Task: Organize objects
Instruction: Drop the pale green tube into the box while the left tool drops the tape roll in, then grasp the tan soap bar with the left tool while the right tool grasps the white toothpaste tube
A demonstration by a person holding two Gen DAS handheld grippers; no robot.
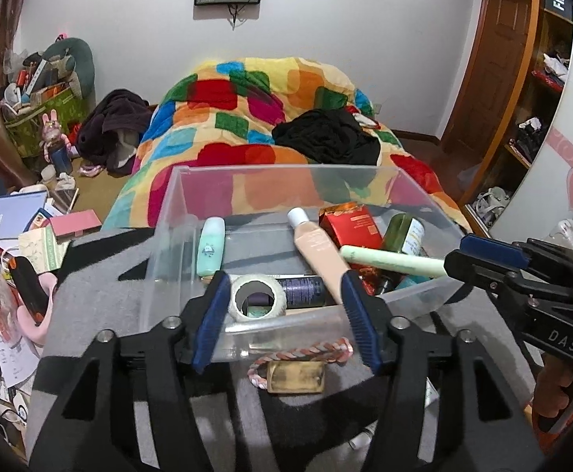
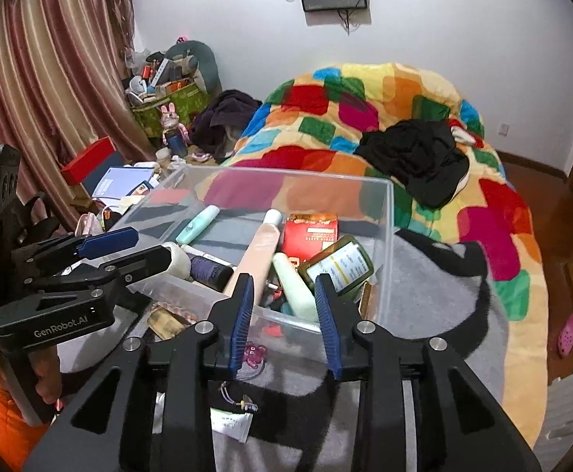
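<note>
Cosmetics are lying jumbled inside a clear plastic bin (image 1: 168, 212) that is sitting on a grey and black blanket (image 2: 424, 275) at the foot of the bed. A pale green tube (image 1: 392, 261) is resting across the pile, its long axis running crosswise with one end poking toward the right gripper (image 1: 453, 259), whose tongs are standing apart just beside that end, gripping nothing. A peach bottle (image 1: 318, 247) is leaning lengthwise, its white cap pointing away toward the bed. A mint tube (image 1: 210, 246) is lying along the bin's left wall, its cap facing the near side. A roll of white tape (image 1: 257, 297) is sitting against the near wall, its hole facing the left gripper (image 1: 282, 295), whose tongs are gaping wide around it without touching. A red box (image 2: 312, 236) and a dark green bottle (image 2: 337, 267) are crowding the right side. Outside the bin, a braided band (image 1: 298, 354) is draping over a brass-coloured case (image 1: 296, 375).
</note>
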